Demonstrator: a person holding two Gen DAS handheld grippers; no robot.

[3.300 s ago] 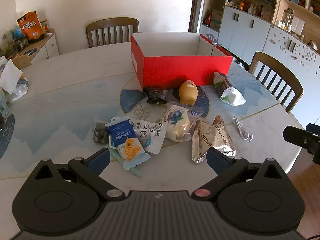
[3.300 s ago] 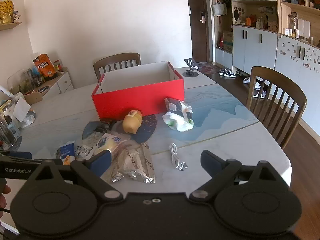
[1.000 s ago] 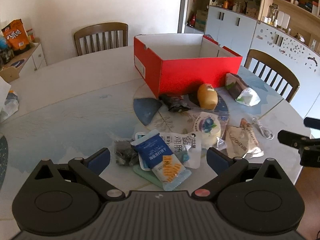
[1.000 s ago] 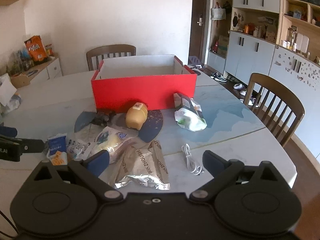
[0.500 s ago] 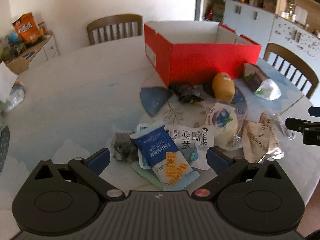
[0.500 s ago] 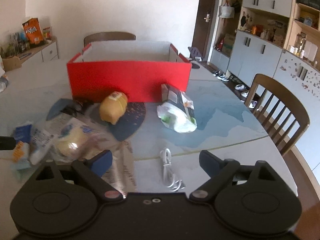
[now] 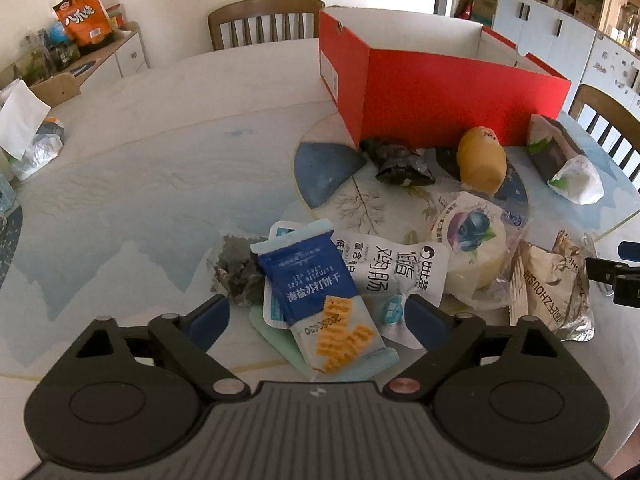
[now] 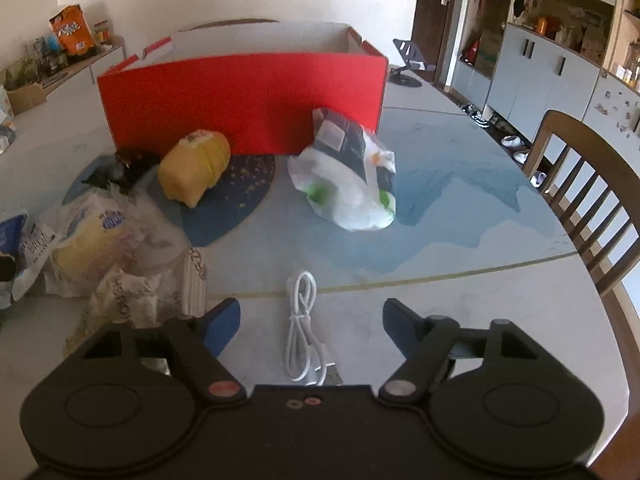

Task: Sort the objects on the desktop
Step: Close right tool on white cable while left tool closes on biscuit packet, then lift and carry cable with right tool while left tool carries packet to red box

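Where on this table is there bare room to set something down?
The table is bare left of the red box and the snack pile. Another bare patch lies right of the white cable, toward the chair. Between the box and both grippers it is crowded with packets.

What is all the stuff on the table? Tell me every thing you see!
red box: 1, red, open, far side of table
yellow bun: 1, yellow, before the box
dark wrapper: 1, black, left of the bun
white bag: 1, white-green, right of the bun
blueberry cake pack: 1, clear
sausage pack: 1, white
soda biscuit pack: 1, blue, nearest
grey wrapper: 1, beside biscuits
silver snack bag: 1, silver
cable: 1, white, coiled
chairs: wooden
left hand-held gripper: closing over biscuits
right hand-held gripper: closing over cable
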